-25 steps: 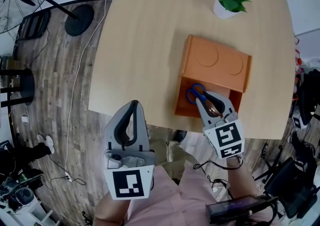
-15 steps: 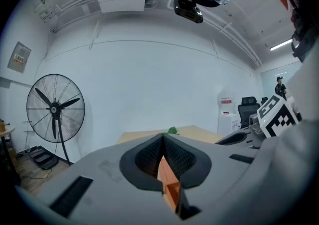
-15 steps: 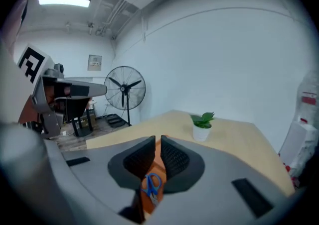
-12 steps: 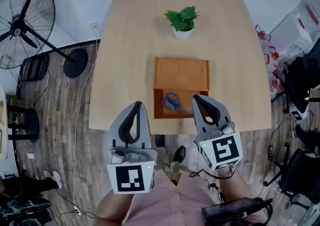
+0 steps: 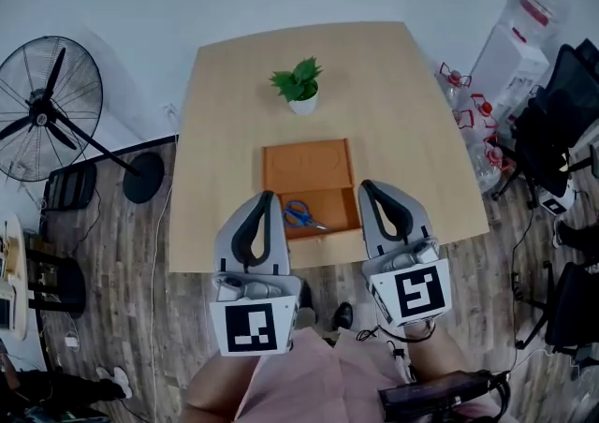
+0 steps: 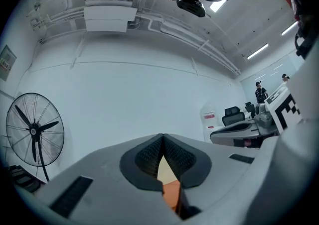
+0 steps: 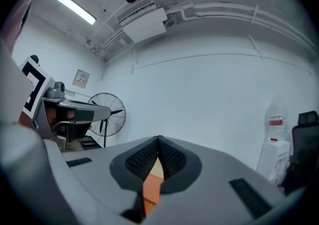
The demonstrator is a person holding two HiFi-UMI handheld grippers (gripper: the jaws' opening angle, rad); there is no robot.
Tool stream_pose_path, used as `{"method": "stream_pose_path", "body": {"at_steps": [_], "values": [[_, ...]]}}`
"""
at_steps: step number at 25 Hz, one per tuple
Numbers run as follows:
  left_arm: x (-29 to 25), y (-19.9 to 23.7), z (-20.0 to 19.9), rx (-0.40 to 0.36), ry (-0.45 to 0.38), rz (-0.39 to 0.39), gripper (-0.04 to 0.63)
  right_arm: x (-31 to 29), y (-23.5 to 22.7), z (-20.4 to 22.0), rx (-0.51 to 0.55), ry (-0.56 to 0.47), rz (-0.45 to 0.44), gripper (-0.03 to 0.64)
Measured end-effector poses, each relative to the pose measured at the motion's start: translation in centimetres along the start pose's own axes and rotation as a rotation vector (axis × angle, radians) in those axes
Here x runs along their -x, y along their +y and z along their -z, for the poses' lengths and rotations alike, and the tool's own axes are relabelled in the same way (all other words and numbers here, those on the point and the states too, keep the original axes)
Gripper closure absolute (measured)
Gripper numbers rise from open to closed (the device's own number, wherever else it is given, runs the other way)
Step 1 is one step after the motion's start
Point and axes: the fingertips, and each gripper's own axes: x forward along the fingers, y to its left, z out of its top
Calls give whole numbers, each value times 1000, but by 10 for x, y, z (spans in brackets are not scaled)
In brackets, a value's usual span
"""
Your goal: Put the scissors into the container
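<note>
Down on the table (image 5: 393,84), head view: blue scissors (image 5: 301,215) lying inside the open part of the orange container (image 5: 307,165), small plant (image 5: 299,86) just behind. Left gripper (image 5: 265,196) and right gripper (image 5: 367,186) up by the near table edge, not touching the scissors. Left gripper view: pads (image 6: 147,157) pressed together, nothing between. Right gripper view: pads (image 7: 142,159) together too, holding nothing

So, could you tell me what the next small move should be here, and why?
Probably none on the scissors: they already lie inside the open part of the orange container on the table. The left gripper and the right gripper are both shut with nothing between their jaws. I would simply lower both to rest.
</note>
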Motion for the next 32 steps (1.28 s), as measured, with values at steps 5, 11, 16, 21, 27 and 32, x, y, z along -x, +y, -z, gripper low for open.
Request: {"method": "stream_pose_path", "body": {"at_steps": [5, 11, 16, 21, 27, 32], "values": [[0, -21, -10, -8, -17, 20, 591, 17, -15, -10, 10, -22, 29, 617], [2, -30, -14, -19, -25, 20, 591, 27, -19, -12, 8, -35, 38, 617], [1, -33, -15, -23, -23, 19, 591, 29, -21, -13, 0, -40, 38, 617], [-1, -31, -15, -23, -22, 17, 591, 26, -21, -13, -3, -42, 33, 617], [-2, -32, -14, -27, -20, 20, 591, 24, -21, -12, -5, -41, 29, 617], [-7, -31, -13, -29, -20, 22, 591, 20, -22, -10, -5, -36, 26, 617]]}}
